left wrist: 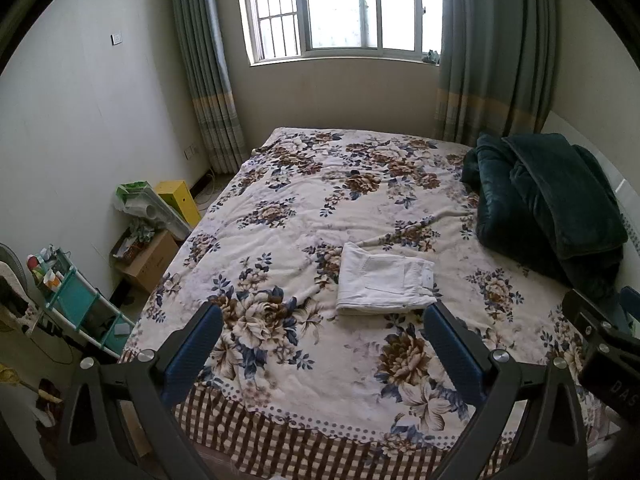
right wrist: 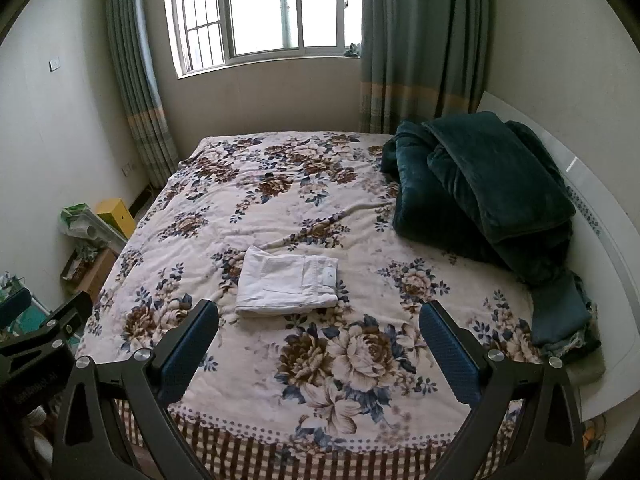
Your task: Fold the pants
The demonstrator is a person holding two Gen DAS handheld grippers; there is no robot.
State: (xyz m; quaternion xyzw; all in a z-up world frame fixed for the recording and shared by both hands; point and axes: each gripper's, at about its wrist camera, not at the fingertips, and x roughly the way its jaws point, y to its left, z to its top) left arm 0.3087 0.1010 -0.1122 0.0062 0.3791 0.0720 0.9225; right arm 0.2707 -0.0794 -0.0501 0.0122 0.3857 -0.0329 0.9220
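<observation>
White pants (left wrist: pixel 384 284) lie folded into a compact rectangle on the floral bedspread (left wrist: pixel 304 216), near the bed's middle; they also show in the right wrist view (right wrist: pixel 288 282). My left gripper (left wrist: pixel 322 314) is open and empty, held above the bed's near edge, short of the pants. My right gripper (right wrist: pixel 320 312) is open and empty too, at the near edge, with the pants ahead and to the left. The right gripper's body shows at the right edge of the left wrist view (left wrist: pixel 600 336). The left gripper's body shows at the left edge of the right wrist view (right wrist: pixel 48 328).
A dark green folded blanket (left wrist: pixel 548 196) is piled at the bed's right side by the white headboard (right wrist: pixel 600 216). Left of the bed stand a teal shelf (left wrist: pixel 80 304), cardboard boxes (left wrist: pixel 152 260) and a yellow box (left wrist: pixel 178 200). A window (left wrist: pixel 340 4) with curtains is behind.
</observation>
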